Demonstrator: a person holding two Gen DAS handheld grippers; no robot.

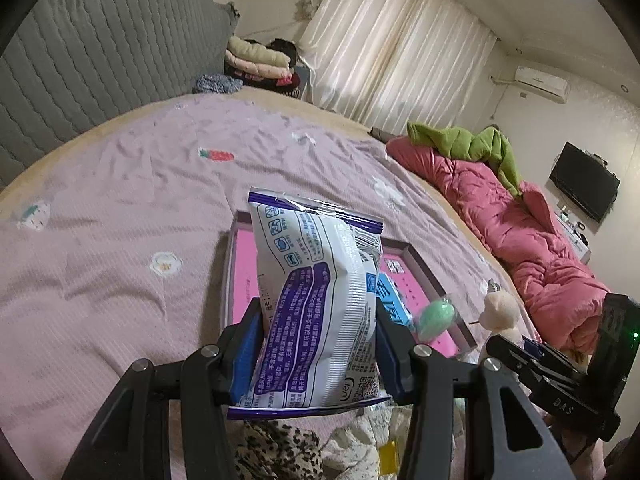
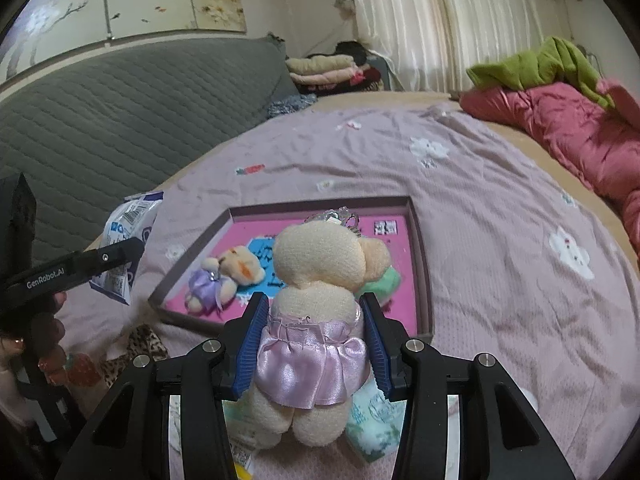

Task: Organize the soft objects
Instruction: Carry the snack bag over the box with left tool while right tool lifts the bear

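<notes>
Left tool (image 1: 318,344) is clamped on a white-and-purple plastic pack (image 1: 316,300), blue pads pressing both sides of it, pack held upright and lifted above the near left edge of the tray (image 1: 420,256). Right tool (image 2: 316,340) is closed around a cream plush bear (image 2: 316,300) in a shiny pink skirt, gripped at the waist, back to the camera, head up, held over the near edge of the same tray (image 2: 420,240). Tray is a shallow box with dark rim and bright pink bottom, sitting on the bed (image 2: 500,260), which has a lilac sheet with small cartoon prints. Inside the tray: a second small bear (image 2: 224,276) in a purple dress lying on its side at the left, and a mint green soft thing (image 2: 384,282) at the right, partly hidden behind the held bear. Leopard-print fabric (image 2: 136,352) lies on the bed near the tray's near left corner. Some flat packets (image 2: 372,424) lie under the right tool. Pink duvet (image 2: 580,140) with a green garment (image 2: 532,64) on it sits far right. Grey quilted headboard (image 2: 120,112) at left.
</notes>
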